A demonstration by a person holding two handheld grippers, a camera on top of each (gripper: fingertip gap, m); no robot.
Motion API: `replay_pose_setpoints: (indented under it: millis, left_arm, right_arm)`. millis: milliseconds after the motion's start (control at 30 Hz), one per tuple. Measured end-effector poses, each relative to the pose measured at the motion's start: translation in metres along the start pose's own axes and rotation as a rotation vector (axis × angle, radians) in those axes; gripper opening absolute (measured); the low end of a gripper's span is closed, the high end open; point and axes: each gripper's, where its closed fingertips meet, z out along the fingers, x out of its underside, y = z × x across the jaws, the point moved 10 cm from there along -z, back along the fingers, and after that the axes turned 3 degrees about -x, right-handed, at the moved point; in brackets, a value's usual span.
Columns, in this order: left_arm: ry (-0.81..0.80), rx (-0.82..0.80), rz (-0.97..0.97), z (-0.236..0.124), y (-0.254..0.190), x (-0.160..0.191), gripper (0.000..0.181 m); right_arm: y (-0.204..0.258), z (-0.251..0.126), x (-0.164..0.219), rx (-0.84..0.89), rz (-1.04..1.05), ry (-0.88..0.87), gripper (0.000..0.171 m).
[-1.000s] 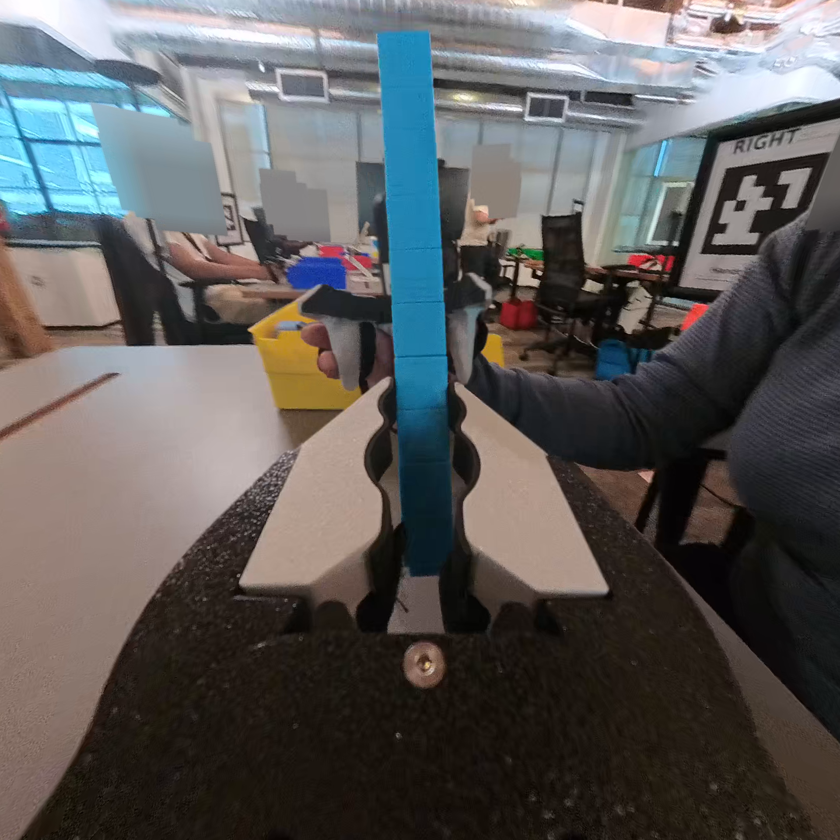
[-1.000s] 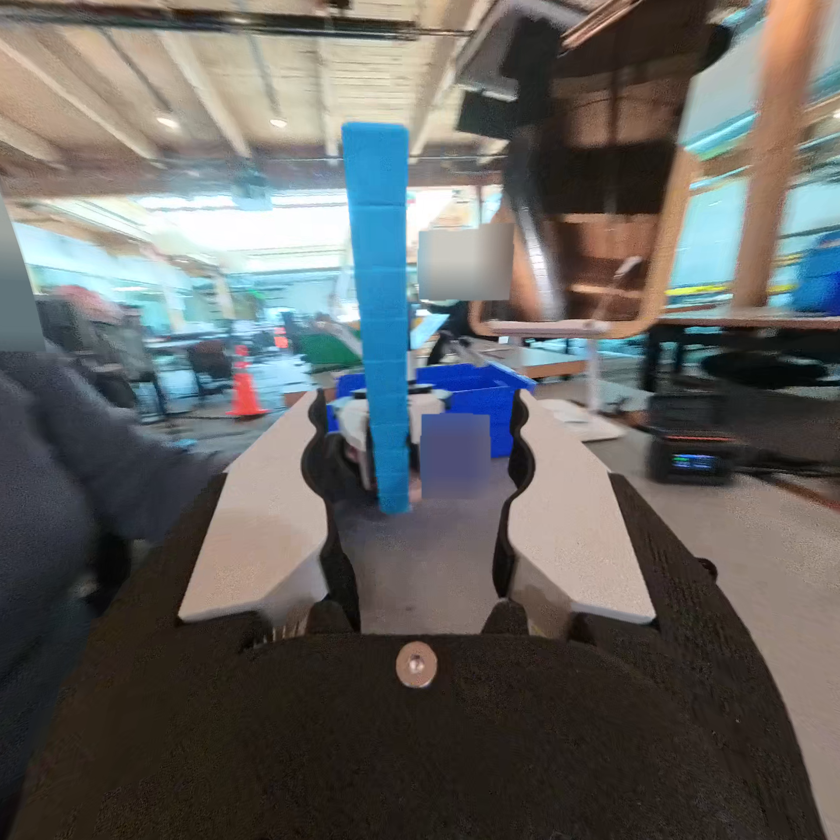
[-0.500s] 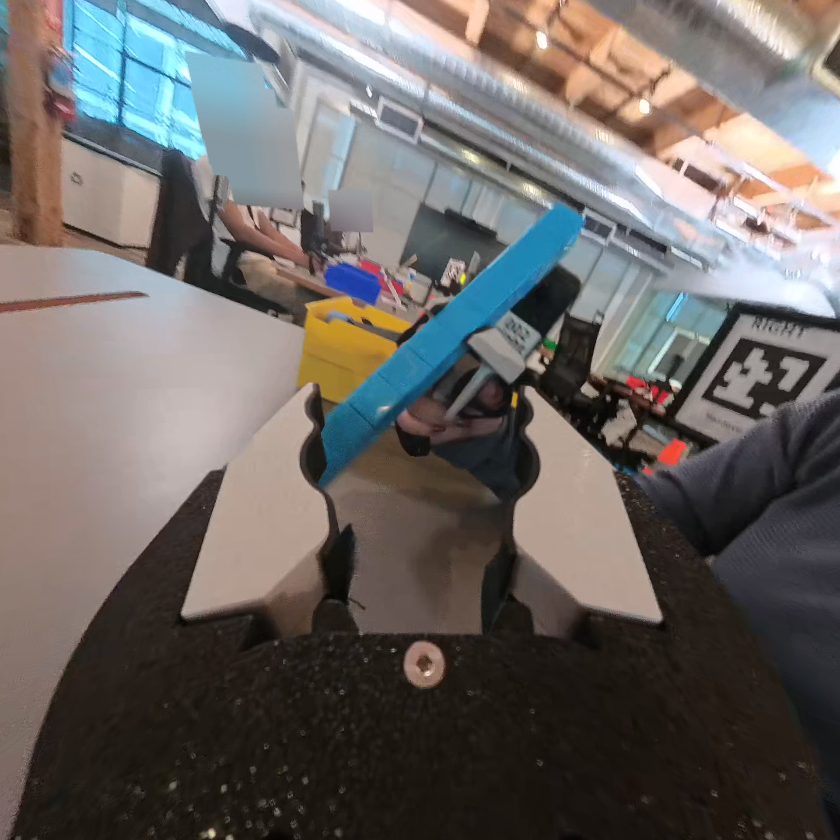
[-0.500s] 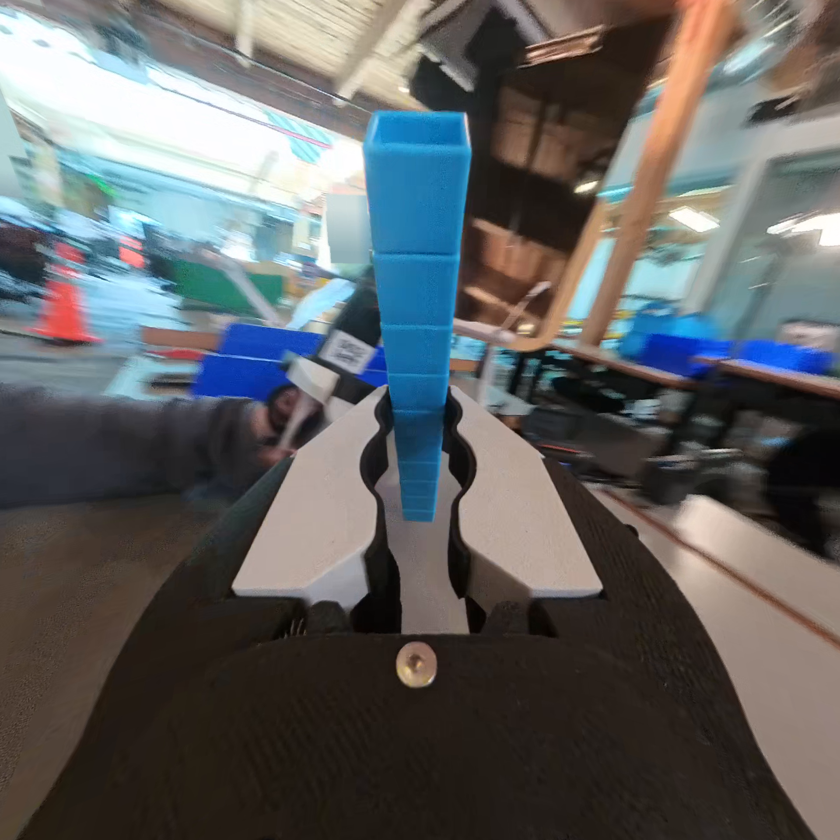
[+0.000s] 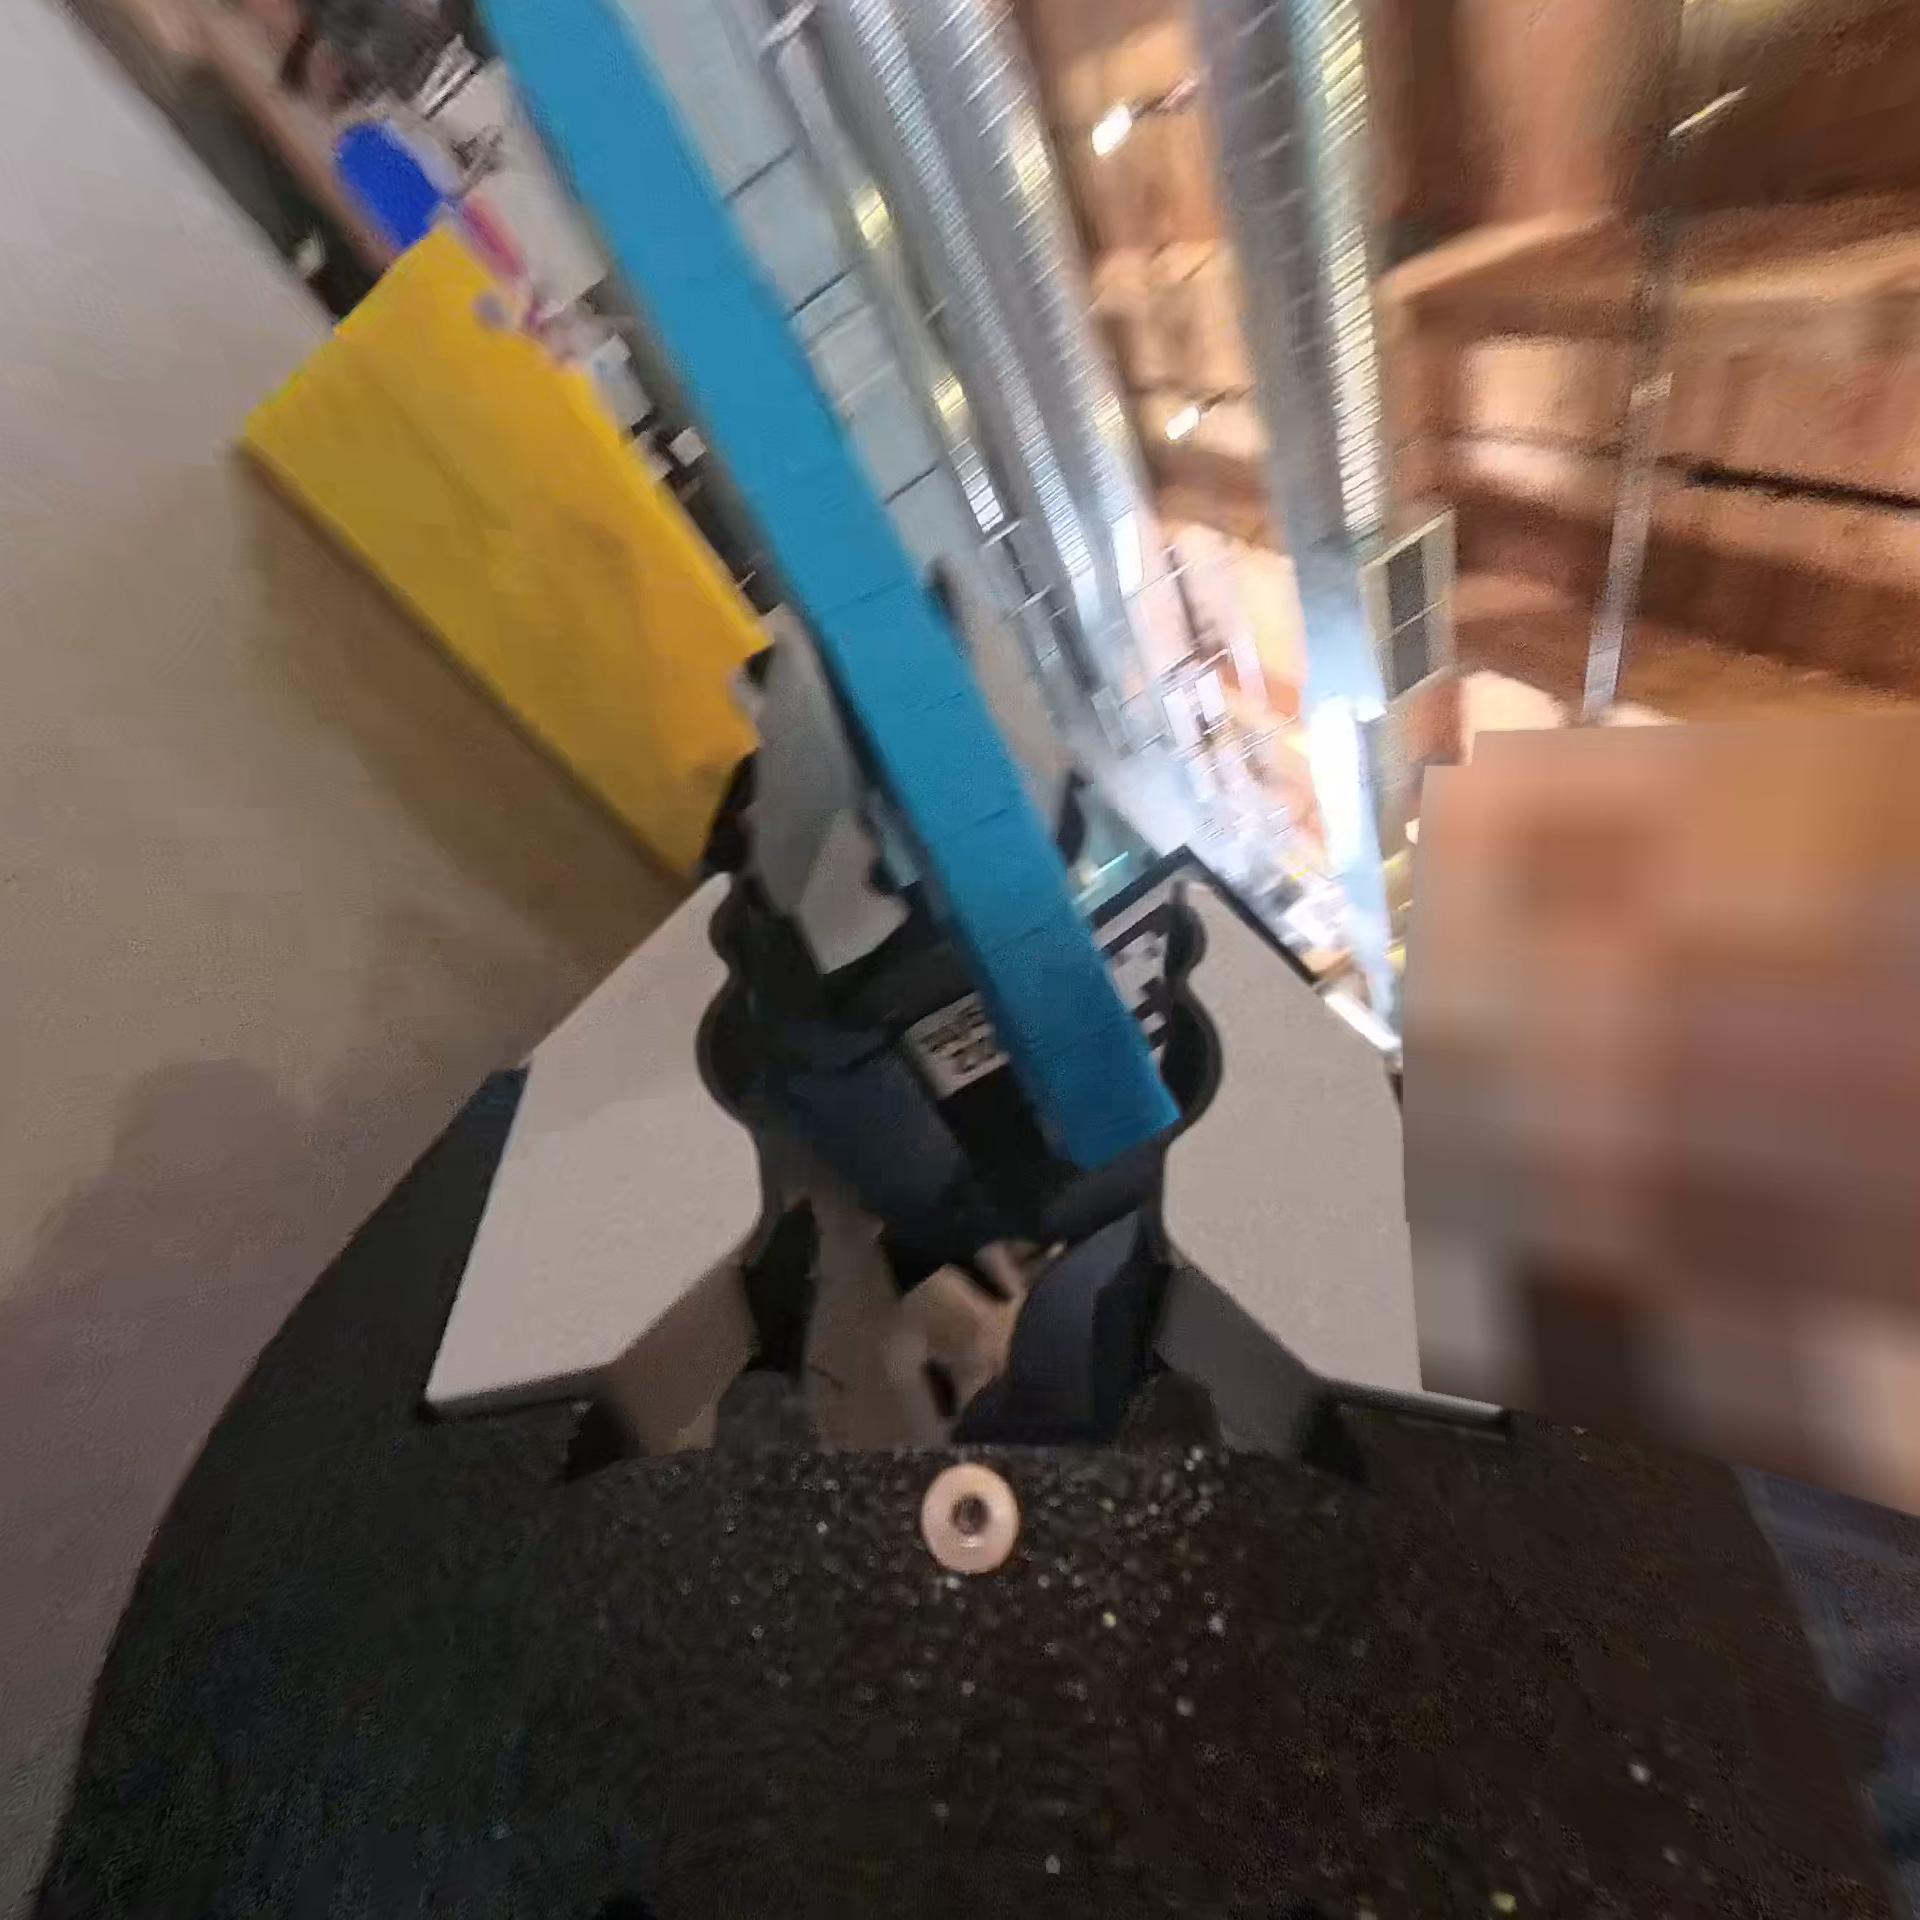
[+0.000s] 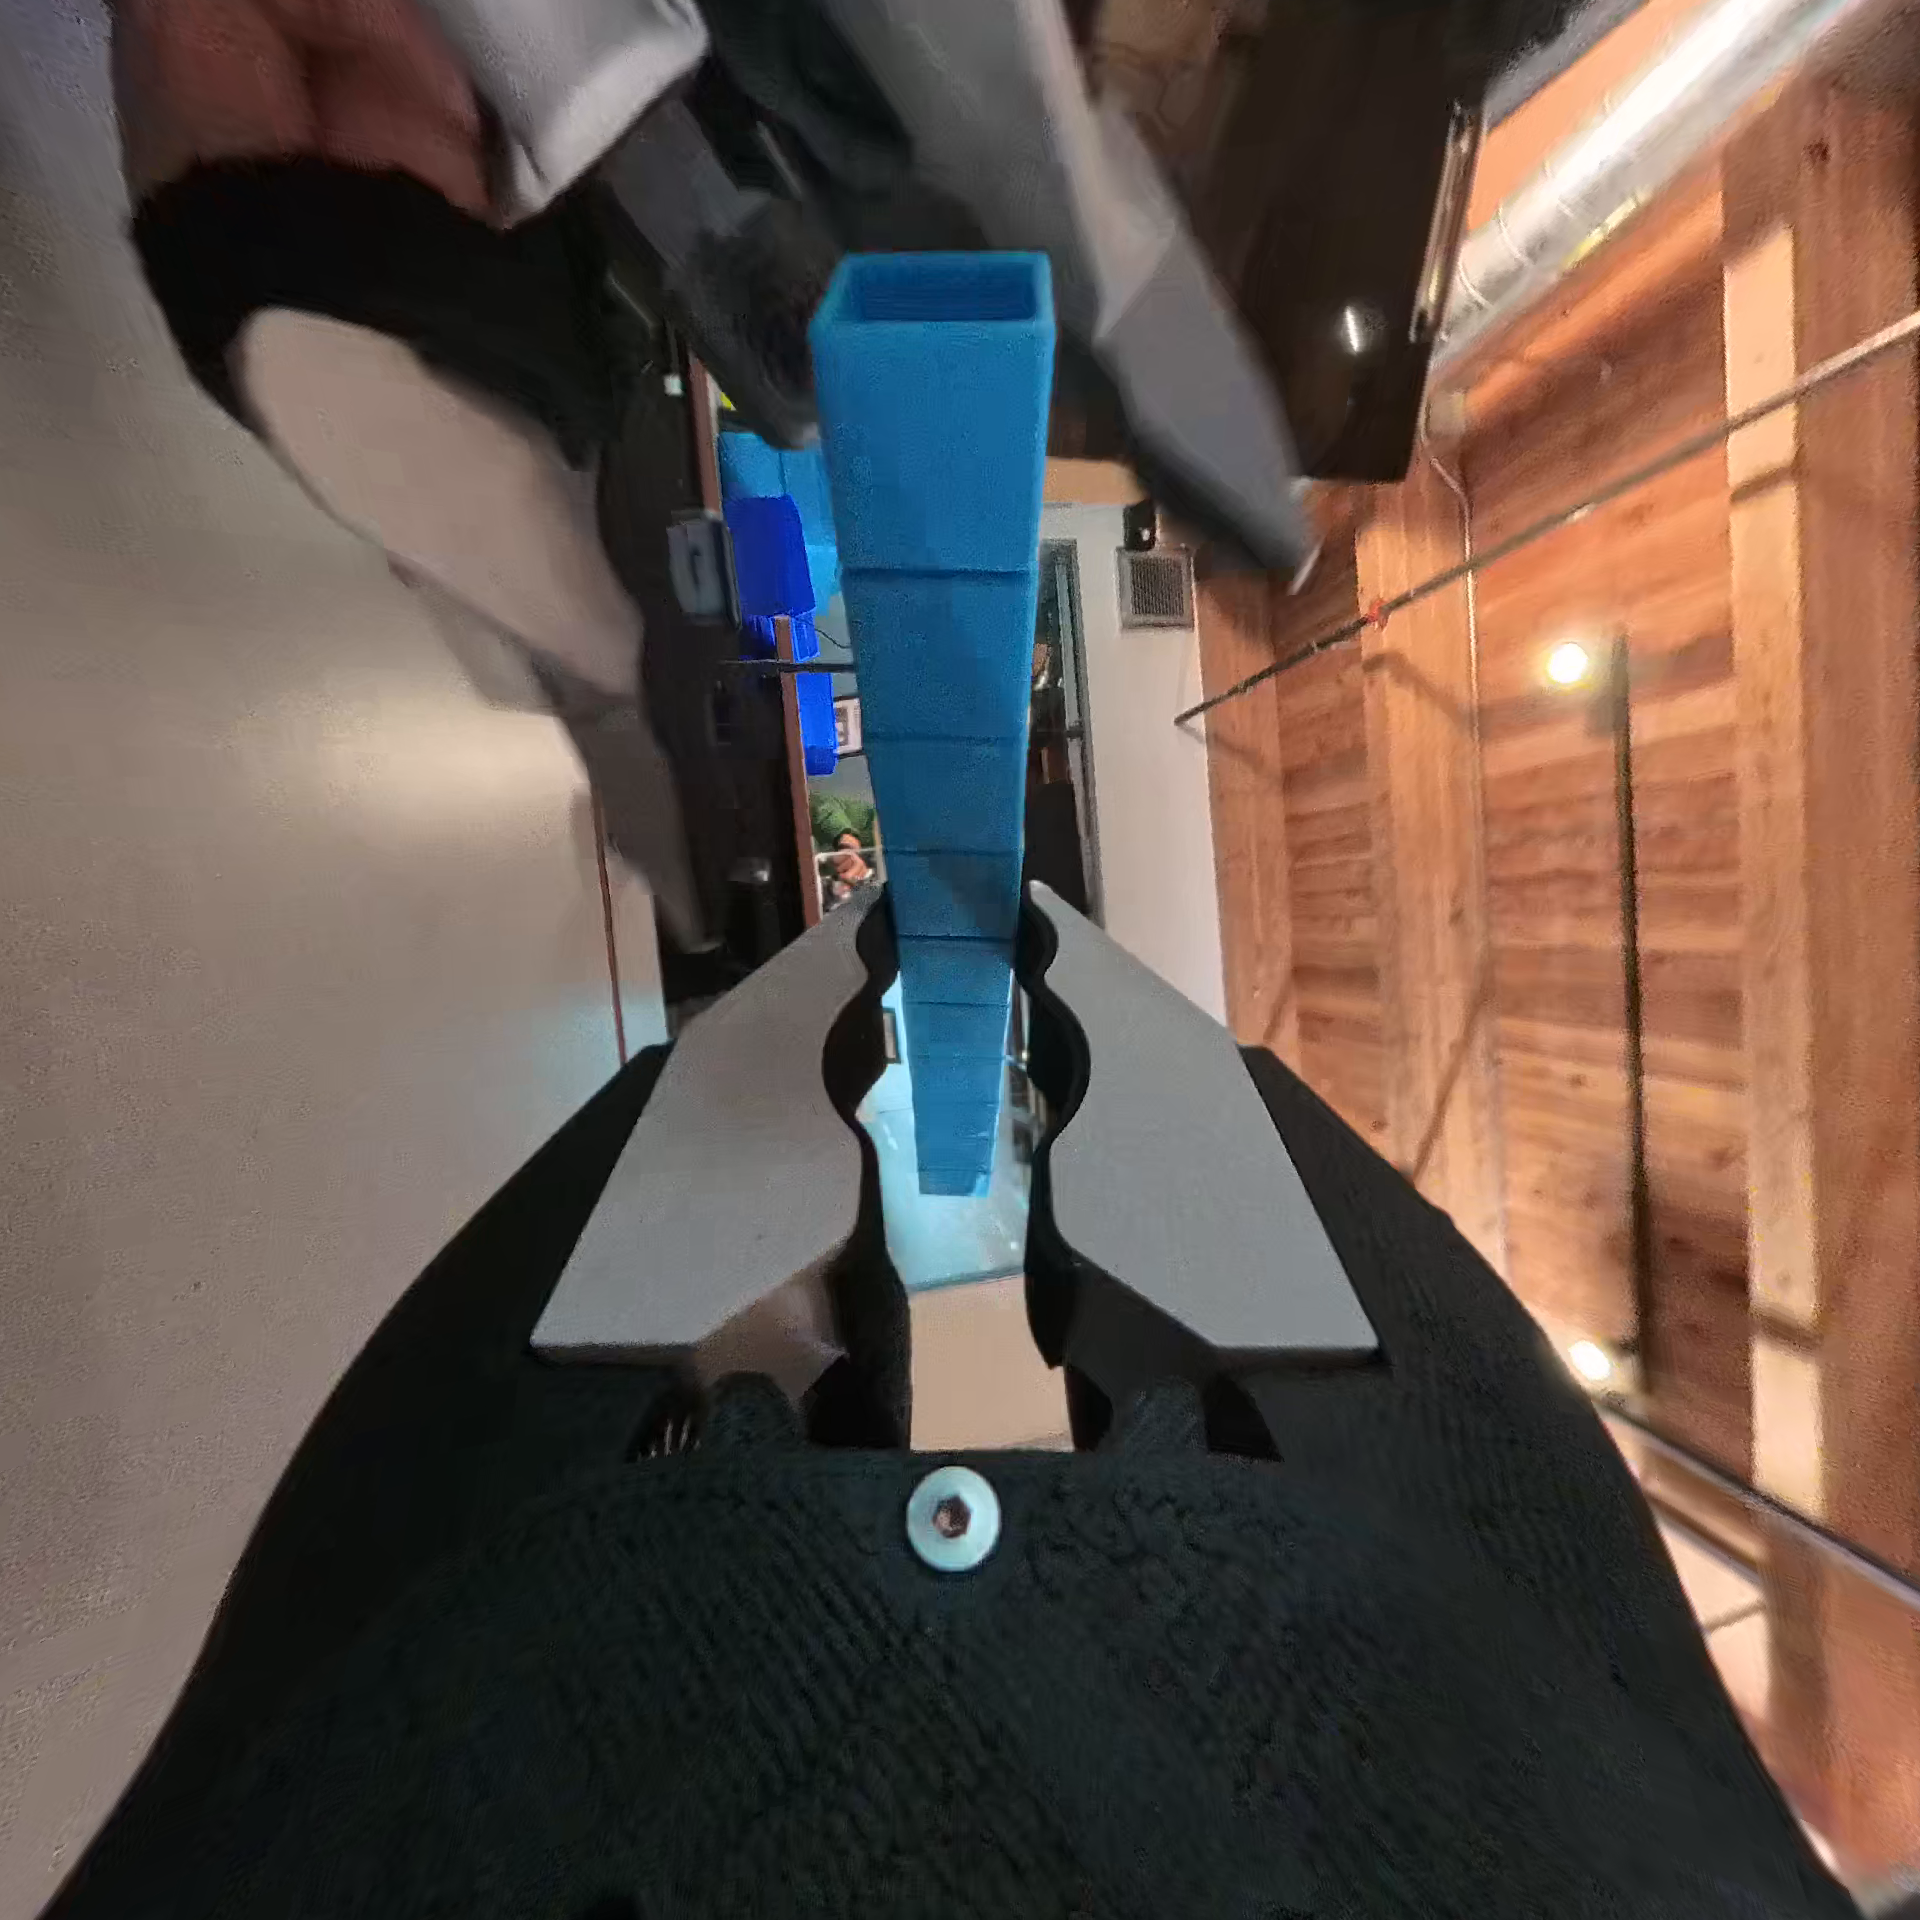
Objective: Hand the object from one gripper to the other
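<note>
The object is a long blue square bar (image 6: 935,623) made of stacked segments, hollow at its far end. My right gripper (image 6: 951,904) is shut on it near its lower end, and the bar points away from the camera. My left gripper (image 5: 951,914) is open and empty. In the left wrist view the bar (image 5: 831,582) crosses diagonally above the left jaws, its end by the right finger. The right gripper's grey finger (image 5: 821,842) holds it from behind. In the right wrist view the left gripper's blurred grey fingers (image 6: 1174,343) flank the bar's far end.
A beige table (image 5: 156,727) lies on the left with a yellow bin (image 5: 499,520) beyond its edge. The table (image 6: 208,935) fills the left of the right wrist view, with wooden wall panels (image 6: 1558,831) on the right. A hand (image 6: 291,104) holds the left gripper. Left tips to right tips: about 5 cm.
One second ago the left gripper held the bar and the right was open around it. The right then shut on it and the left opened. Both views have since rolled strongly.
</note>
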Motion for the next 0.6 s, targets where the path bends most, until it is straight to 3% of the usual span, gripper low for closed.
replay_pose_setpoints:
  millis: [33,67,133,233,367,467,533,600]
  left_arm:
    - [0.04,-0.047,0.005,0.002,0.003,0.003,0.069]
    - [0.058,-0.044,0.004,0.004,0.003,0.004,0.062]
    - [0.059,0.018,0.007,0.004,0.0,0.005,0.029]
    - [0.081,-0.062,0.074,0.002,0.001,0.005,0.024]
    - [0.014,-0.096,0.196,-0.003,-0.003,-0.001,0.022]
    - [-0.075,-0.071,0.344,-0.01,-0.015,-0.007,0.021]
    - [-0.125,-0.058,0.491,-0.013,-0.025,-0.009,0.021]
    - [-0.151,-0.052,0.597,-0.014,-0.033,-0.008,0.02]
  right_arm:
    - [0.001,0.0,-0.001,-0.003,-0.027,0.002,0.02]
    - [0.002,0.0,-0.002,-0.009,-0.054,0.008,0.02]
    - [0.005,0.001,-0.002,-0.016,-0.091,0.022,0.02]
    - [0.005,0.002,-0.002,-0.026,-0.073,0.019,0.022]
    - [-0.001,0.0,0.003,-0.026,0.119,-0.029,0.058]
    - [-0.01,-0.006,0.015,-0.047,0.404,-0.129,0.073]
    - [-0.018,-0.009,0.022,-0.135,0.733,-0.259,0.083]
    - [-0.028,-0.009,0.03,-0.278,1.128,-0.414,0.083]
